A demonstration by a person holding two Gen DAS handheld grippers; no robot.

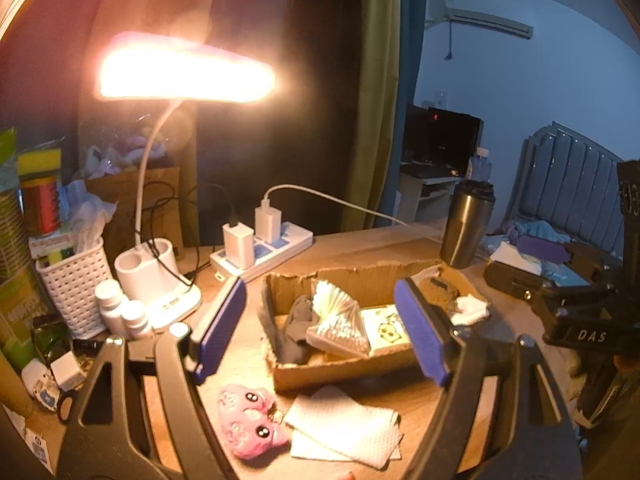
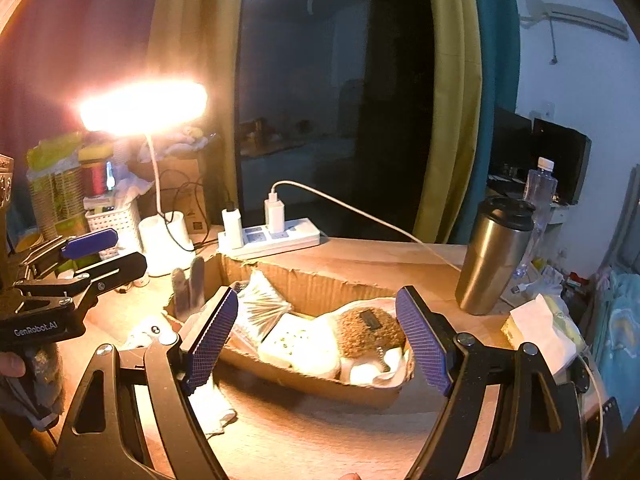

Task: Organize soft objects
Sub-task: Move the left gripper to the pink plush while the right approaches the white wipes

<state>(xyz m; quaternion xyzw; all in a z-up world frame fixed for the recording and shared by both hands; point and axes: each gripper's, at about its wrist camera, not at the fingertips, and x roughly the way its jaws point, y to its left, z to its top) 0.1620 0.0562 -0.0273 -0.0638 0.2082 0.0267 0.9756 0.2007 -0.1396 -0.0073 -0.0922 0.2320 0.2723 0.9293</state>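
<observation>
— Nearest the left camera, what lies between the left gripper and the box?

— Two things on the surface, near its front edge: a pink plush toy with two round eyes, and just beside it, to the right, a stack of white paper towels. The toy's edge touches the towels.

— And the jaws?

— Both pairs stand wide apart with nothing between the pads. The right gripper hovers in front of the cardboard box, clear of it.

— What sits in the box?

— From its left end: a grey sock, a clear packet of cotton swabs, a flat white packet with a green print, then a brown fuzzy item resting on white cloth at the right end. A second grey sock stands up at the box's left corner.

— Anything behind?

— A lit desk lamp at the back left, a power strip at the back edge, a steel tumbler near the right edge.
</observation>
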